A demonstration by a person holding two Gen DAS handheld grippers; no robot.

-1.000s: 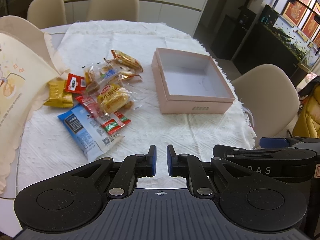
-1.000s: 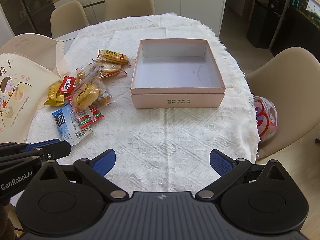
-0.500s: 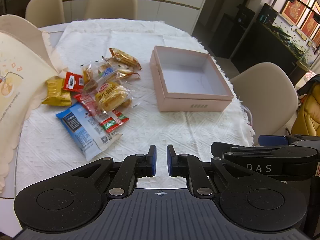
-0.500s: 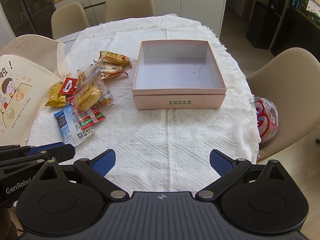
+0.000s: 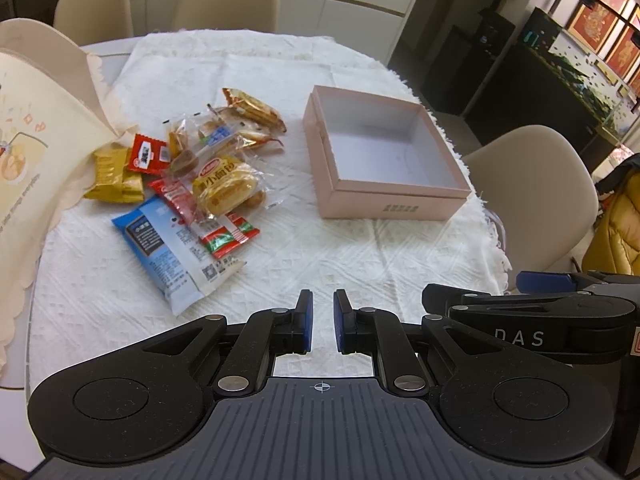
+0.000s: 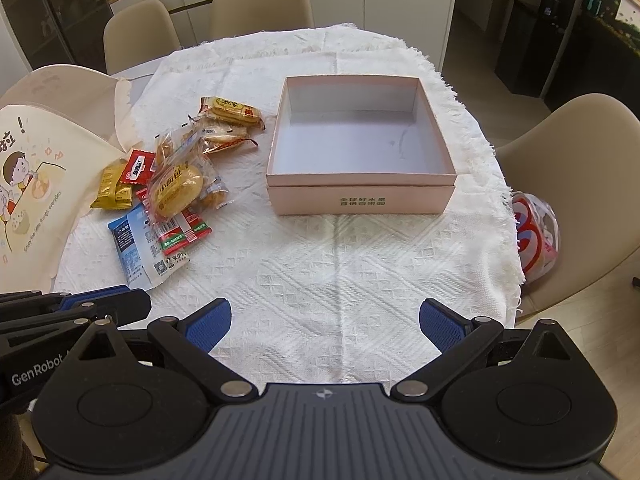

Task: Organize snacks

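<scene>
Snack pile lies ahead-left of my left gripper, clenched, empty; nearer than right gripper, released. Pink box ahead-right.

"GenRobot" printed on left gripper body. "DAS" on right gripper body. "Everyday" legible within slogan on cream bag. Green Chinese print on pink box front, unreadable.

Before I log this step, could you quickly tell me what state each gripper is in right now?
Left gripper: shut, holding nothing.
Right gripper: open wide, holding nothing.
</scene>
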